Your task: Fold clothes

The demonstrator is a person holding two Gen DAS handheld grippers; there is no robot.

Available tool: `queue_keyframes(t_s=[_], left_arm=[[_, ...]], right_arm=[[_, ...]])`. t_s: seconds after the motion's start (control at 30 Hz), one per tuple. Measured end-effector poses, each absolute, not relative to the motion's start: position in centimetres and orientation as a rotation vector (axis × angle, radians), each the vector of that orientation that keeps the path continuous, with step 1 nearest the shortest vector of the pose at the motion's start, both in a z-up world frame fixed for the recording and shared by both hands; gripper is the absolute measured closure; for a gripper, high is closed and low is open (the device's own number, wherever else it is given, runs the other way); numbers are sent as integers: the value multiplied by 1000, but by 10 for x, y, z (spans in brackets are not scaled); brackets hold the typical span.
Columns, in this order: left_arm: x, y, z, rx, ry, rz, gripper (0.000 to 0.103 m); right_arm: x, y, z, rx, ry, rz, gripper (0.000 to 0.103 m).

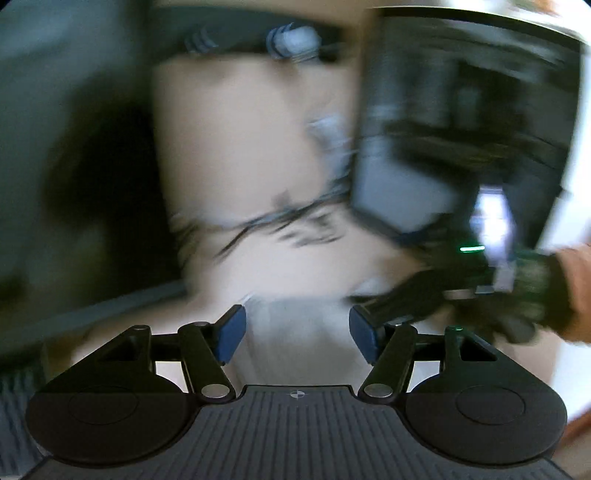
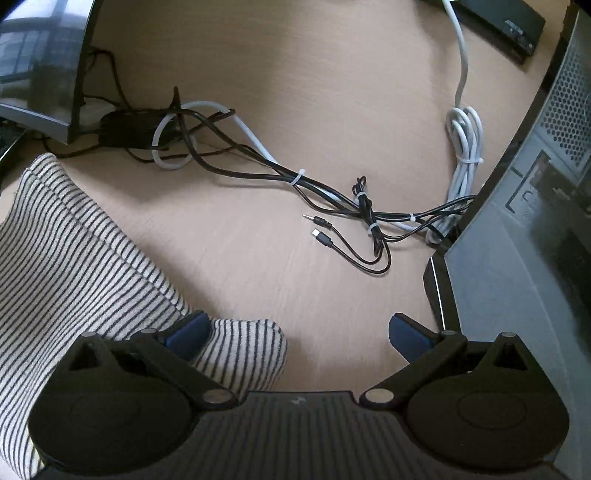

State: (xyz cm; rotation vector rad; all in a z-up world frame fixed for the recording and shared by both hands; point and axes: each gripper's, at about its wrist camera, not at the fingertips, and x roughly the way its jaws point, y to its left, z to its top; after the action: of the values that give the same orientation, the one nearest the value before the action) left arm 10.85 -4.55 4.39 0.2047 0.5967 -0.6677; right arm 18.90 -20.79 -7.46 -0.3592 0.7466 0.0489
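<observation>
The striped black-and-cream garment (image 2: 74,258) lies on the wooden desk (image 2: 277,92) at the left of the right wrist view. One rounded corner of it reaches between the fingers of my right gripper (image 2: 297,332), which stands wide open, its left pad (image 2: 188,334) resting over the cloth's edge. The left wrist view is heavily blurred. There my left gripper (image 1: 297,328) has its blue pads apart over a pale patch of cloth (image 1: 295,332). The right gripper (image 1: 376,302) comes in from the right, held by a gloved hand (image 1: 535,295).
Tangled black and white cables (image 2: 332,199) with two loose plugs cross the desk ahead. A grey computer tower (image 2: 517,258) stands close on the right, a dark monitor (image 2: 37,74) at the far left, and a black box (image 2: 506,18) at the back right.
</observation>
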Motion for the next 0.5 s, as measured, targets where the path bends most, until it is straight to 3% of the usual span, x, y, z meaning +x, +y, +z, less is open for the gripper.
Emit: queue_keyframes(t_s=[0.23,0.4,0.5], left_arm=[[154,-93,-3,477,661,-693,40],[192,-89,-24,456,677,-652,25],[208,-77,-30,351,728,-630,15]], right_arm=[[154,-219,-42,-270,701,68,0],[100,-244,-19,100,790,258,0],[84,-256,-40,484,941,427,0]])
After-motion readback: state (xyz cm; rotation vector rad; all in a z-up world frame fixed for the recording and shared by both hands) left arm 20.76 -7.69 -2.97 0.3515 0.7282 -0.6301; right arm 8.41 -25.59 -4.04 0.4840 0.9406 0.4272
